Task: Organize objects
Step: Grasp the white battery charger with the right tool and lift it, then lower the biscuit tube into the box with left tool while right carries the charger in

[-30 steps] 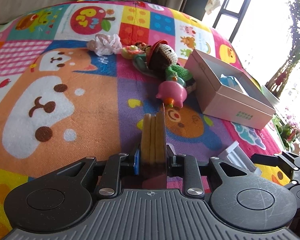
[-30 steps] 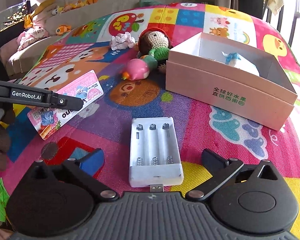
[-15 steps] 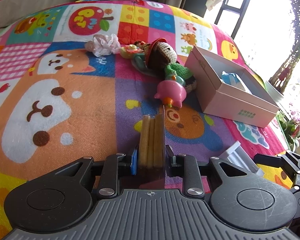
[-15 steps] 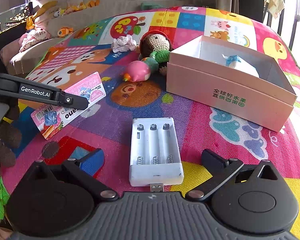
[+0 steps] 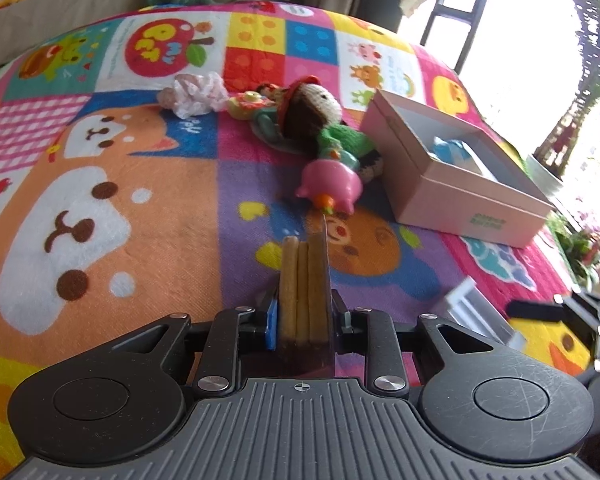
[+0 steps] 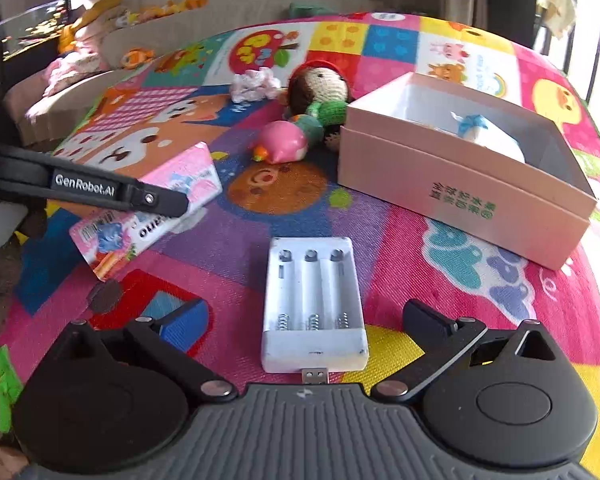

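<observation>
My left gripper point(image 5: 303, 312) is shut on a pink snack packet point(image 5: 305, 280), held edge-on above the play mat; the right wrist view shows the packet point(image 6: 148, 204) flat and lifted off the mat. My right gripper point(image 6: 304, 320) is open, its fingers either side of a white battery holder point(image 6: 312, 304) lying on the mat. An open pink box point(image 6: 464, 168) with a blue-and-white item point(image 6: 480, 132) inside sits to the right; it also shows in the left wrist view point(image 5: 452, 172).
A pink pig toy point(image 5: 332, 186), a crocheted doll point(image 5: 316, 112), a white scrunchie point(image 5: 192, 94) and a small flower toy point(image 5: 246, 102) lie beyond on the colourful mat point(image 5: 140, 184). A sofa with plush toys point(image 6: 80, 64) borders the far left.
The left gripper with the packet has moved forward and toward the box, rising a little. The right gripper has edged slightly forward over the battery holder.
</observation>
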